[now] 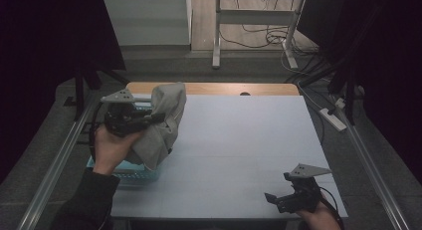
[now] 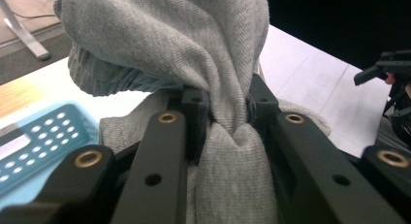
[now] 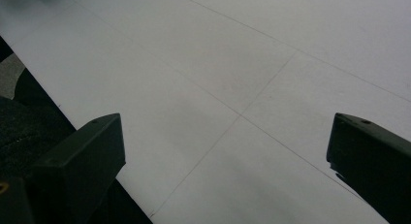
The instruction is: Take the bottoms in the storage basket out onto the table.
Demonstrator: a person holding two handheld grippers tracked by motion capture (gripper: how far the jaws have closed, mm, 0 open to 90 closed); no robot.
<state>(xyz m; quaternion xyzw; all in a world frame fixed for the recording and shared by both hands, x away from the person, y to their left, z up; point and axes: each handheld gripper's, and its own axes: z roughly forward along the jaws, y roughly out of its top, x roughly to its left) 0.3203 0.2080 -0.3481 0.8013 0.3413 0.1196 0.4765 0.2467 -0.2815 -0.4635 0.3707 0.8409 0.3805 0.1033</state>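
- Pale grey table (image 1: 239, 155) fills the scene, a blue slotted basket (image 1: 134, 174) at its near left edge.
- Left gripper (image 1: 152, 118) pinches a bunched grey knit garment (image 1: 164, 123), lifted above the basket.
- Right gripper (image 1: 272, 197), near right, jaws wide apart, holding nothing.

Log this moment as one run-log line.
left tool: shut on grey cloth, held above blue basket | right tool: open, nothing held, over white table

Black tools (image 1: 154, 118), dark sleeve (image 1: 89, 200)
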